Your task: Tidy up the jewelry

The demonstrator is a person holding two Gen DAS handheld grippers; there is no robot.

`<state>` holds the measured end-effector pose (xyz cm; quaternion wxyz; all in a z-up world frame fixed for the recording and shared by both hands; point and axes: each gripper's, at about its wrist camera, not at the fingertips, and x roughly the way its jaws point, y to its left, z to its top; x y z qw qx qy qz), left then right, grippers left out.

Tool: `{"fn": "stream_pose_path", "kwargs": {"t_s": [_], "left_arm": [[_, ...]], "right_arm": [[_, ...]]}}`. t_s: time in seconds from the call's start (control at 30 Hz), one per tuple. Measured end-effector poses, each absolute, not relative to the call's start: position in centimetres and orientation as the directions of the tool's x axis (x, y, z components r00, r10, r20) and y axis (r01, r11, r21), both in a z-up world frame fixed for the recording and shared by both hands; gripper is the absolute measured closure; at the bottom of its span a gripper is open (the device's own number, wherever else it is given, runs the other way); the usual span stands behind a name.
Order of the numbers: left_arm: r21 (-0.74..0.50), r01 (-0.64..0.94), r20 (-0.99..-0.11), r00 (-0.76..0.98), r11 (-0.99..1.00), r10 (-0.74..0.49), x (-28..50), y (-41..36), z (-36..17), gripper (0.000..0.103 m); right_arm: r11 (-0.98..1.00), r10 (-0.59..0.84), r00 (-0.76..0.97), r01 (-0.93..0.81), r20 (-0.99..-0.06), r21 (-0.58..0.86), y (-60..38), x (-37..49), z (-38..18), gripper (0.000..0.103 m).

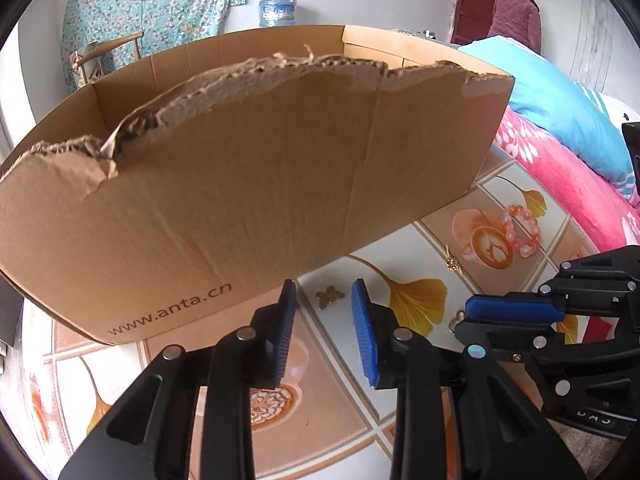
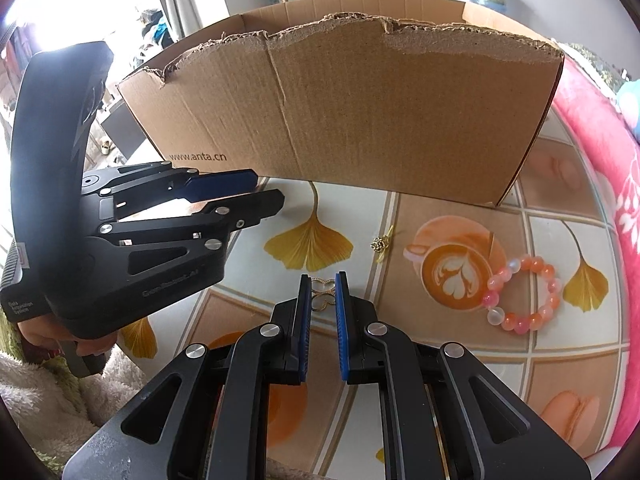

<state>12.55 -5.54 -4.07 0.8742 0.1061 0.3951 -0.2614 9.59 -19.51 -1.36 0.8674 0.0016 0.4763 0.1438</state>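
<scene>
A torn cardboard box [image 1: 248,184] [image 2: 360,112] stands on the patterned table. My left gripper [image 1: 324,300] is open and empty, just behind a small gold butterfly brooch [image 1: 329,296]. My right gripper [image 2: 323,284] is open, its blue pads either side of a gold openwork butterfly piece [image 2: 323,294] that lies on the table; it also shows in the left wrist view [image 1: 516,312]. A pink and orange bead bracelet [image 2: 524,294] [image 1: 520,228] lies to the right. A small gold charm [image 2: 380,244] [image 1: 452,263] lies near the box.
A pink flowered blanket [image 2: 612,152] and blue bedding [image 1: 560,108] border the table on the right. The left gripper's body [image 2: 120,248] fills the left of the right wrist view. A person [image 1: 516,12] stands by a door far back.
</scene>
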Motion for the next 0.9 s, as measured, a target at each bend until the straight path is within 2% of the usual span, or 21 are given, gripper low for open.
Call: {"fn": "stream_pose_path", "kwargs": {"t_s": [0.1,0.3,0.9], "left_arm": [[0.006,0.546,-0.745,0.562,0.838,-0.360,12.4,-5.9,-4.2,0.076],[0.024,0.557,-0.740,0.569,0.831,-0.360,12.3,-6.5,-4.2,0.091],[0.004,0.566,-0.738,0.557,0.824,-0.379,10.8,-5.0,-3.7,0.092]], "right_arm": [[0.959,0.251,0.507,-0.246,-0.825,0.140,-19.5,9.6,-1.5,0.093],[0.959,0.252,0.507,-0.246,-0.824,0.142,-19.3,9.6,-1.4,0.093],[0.958,0.264,0.524,-0.243,-0.810,0.155,-20.3,9.3,-0.6,0.093]]}}
